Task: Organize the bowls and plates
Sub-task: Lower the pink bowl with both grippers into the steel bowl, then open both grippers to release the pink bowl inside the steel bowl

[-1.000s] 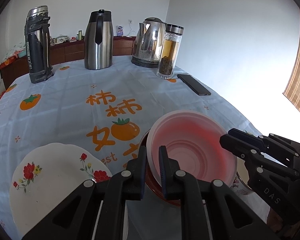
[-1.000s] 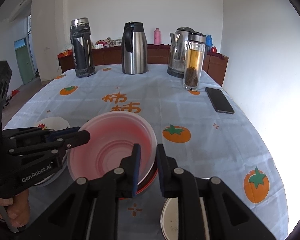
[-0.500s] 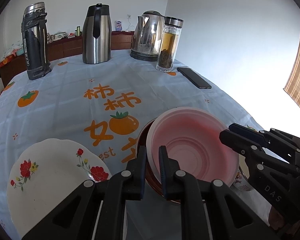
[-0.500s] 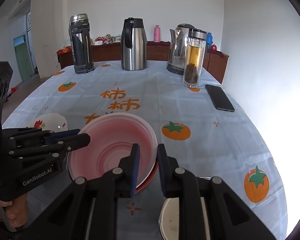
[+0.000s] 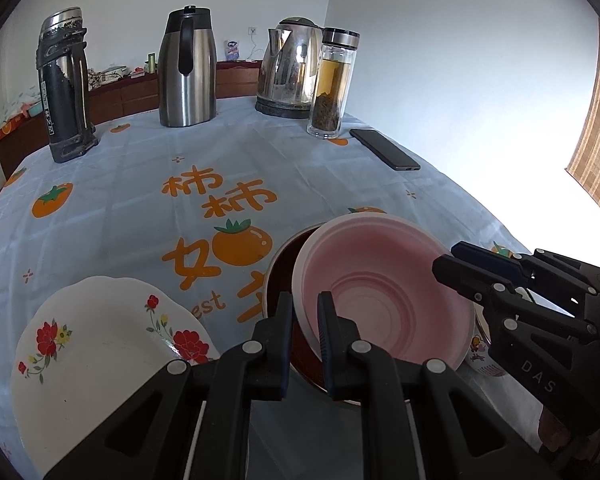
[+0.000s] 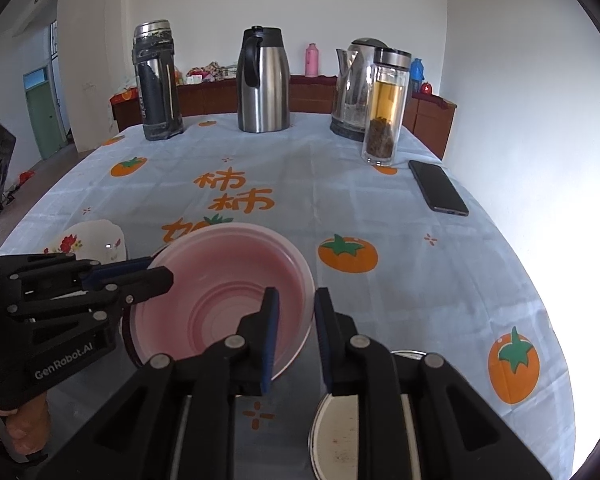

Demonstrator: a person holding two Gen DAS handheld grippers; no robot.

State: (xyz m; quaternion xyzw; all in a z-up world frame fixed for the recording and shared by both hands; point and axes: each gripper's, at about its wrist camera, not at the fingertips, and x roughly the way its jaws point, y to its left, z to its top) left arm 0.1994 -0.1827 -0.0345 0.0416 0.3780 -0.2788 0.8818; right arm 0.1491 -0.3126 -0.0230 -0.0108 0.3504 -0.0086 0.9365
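Observation:
A pink bowl (image 5: 380, 292) (image 6: 220, 292) sits tilted inside a dark red bowl (image 5: 278, 268) on the tablecloth with orange fruit prints. My left gripper (image 5: 305, 316) is shut on the pink bowl's near-left rim, one finger inside and one outside. From the right wrist view, the left gripper (image 6: 156, 272) reaches in from the left. My right gripper (image 6: 296, 312) is shut on the opposite rim; in the left wrist view the right gripper (image 5: 446, 258) straddles the bowl's right edge. A white floral plate (image 5: 100, 344) (image 6: 96, 238) lies to the left.
A small metal-rimmed dish (image 6: 340, 432) lies under the right gripper. At the back stand a black flask (image 5: 62, 88), a steel jug (image 5: 186, 72), a kettle (image 5: 292, 68) and a glass tea bottle (image 5: 330, 88). A phone (image 6: 438, 192) lies near the table's right edge.

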